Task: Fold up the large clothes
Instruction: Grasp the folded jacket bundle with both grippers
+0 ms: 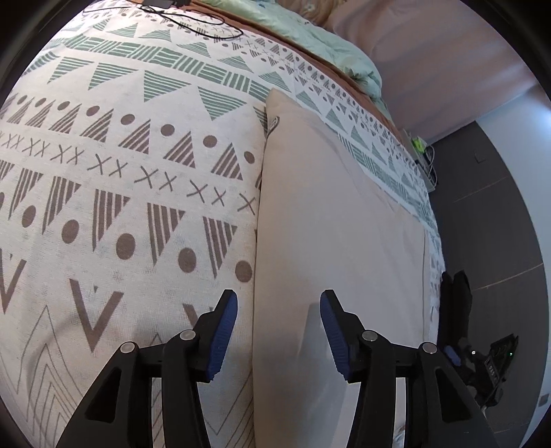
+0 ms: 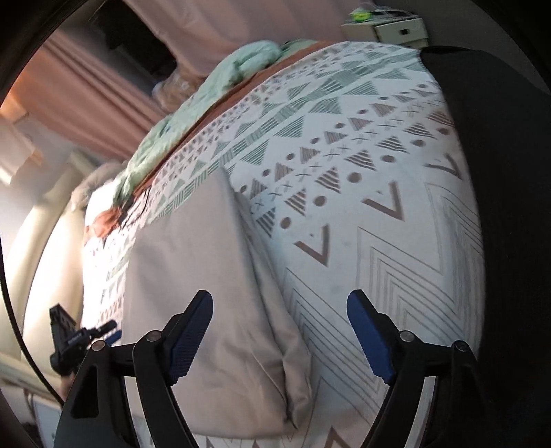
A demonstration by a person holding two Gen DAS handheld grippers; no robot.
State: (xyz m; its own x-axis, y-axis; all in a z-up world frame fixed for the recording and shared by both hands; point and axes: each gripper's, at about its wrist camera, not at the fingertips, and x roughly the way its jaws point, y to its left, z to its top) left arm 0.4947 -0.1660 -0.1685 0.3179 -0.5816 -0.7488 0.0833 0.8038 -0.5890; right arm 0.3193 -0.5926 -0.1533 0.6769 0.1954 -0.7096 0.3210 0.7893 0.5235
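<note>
Your left gripper point(image 1: 278, 312) hangs with its blue ribbed pads point(image 1: 225, 336) spread wide and holding nothing. Between them runs the long left edge of the beige garment point(image 1: 330, 213), so one finger sits over bare bedspread point(image 1: 120, 165) and the other over the cloth. From this wrist view you see the garment as a smooth, matte, long folded panel with straight edges, narrowing toward a far corner where a small metal fitting point(image 1: 274, 123) shows. Its right edge lies close to the side of the bed, past which dark floor point(image 1: 492, 213) opens. To the left you have a broad stretch of printed cover with triangles, dots and crosses. A black cable point(image 1: 193, 24) lies at the far end, beside a rumpled green quilt point(image 1: 330, 44).

Your right gripper point(image 2: 279, 322) is likewise spread wide and empty. Between and just ahead of its fingers you see a near corner of the garment point(image 2: 206, 262), thicker here, with soft layered creases. Right of it the zigzag-printed bedspread point(image 2: 378, 224) lies free up to a dark blurred shape point(image 2: 509, 206) at the frame edge. Your left gripper point(image 2: 86, 337) appears small at the far left, beyond the cloth.
</note>
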